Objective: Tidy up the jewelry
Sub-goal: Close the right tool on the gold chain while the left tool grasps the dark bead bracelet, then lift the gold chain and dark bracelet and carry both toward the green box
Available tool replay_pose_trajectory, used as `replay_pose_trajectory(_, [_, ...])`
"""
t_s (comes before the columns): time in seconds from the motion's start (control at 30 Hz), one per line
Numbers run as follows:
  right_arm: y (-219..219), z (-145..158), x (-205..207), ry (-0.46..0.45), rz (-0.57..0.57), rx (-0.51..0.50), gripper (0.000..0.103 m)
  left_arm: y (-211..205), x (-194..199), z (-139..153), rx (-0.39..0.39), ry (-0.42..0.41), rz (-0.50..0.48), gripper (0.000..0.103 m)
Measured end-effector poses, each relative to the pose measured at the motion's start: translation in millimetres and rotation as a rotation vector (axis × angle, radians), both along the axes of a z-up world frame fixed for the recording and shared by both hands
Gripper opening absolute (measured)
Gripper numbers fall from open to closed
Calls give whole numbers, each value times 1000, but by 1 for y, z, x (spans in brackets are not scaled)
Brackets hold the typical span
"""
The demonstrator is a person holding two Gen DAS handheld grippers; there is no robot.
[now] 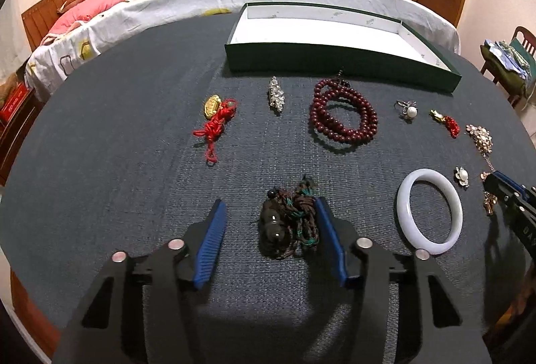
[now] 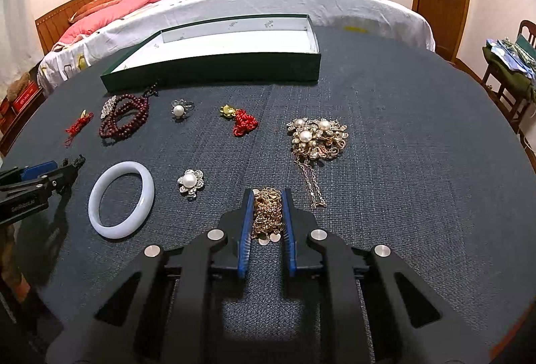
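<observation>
My left gripper is open around a dark corded bead bracelet on the table; its right finger touches the cords. My right gripper is shut on a gold chain lying on the cloth. A green box with a white inside stands at the back; it also shows in the right wrist view. A white jade bangle lies between the grippers, also in the right wrist view.
On the dark cloth lie a red bead necklace, a red knot with gold charm, a crystal brooch, pearl rings, a pearl flower brooch and a pearl cluster necklace. A bed stands behind.
</observation>
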State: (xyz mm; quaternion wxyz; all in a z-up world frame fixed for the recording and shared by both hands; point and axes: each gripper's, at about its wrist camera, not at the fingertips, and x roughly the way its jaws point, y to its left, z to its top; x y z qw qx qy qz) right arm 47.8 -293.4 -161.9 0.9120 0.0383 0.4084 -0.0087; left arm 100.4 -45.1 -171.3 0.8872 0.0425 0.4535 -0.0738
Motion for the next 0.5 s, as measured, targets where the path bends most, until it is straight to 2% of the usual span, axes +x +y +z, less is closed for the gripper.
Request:
replay_pose_trajectory(0.13, [0,0,0,-1,1,4,17,-1,-1,0,15,-11,-18,42])
replay_pose_trajectory(0.27, [0,0,0,-3,4,13,17,-4,-3,1,24,-18,-47,31])
replay_pose_trajectory(0.5, [-2,0,1,-6,6,24,17,-7,-6,1,37,-20,-72,27])
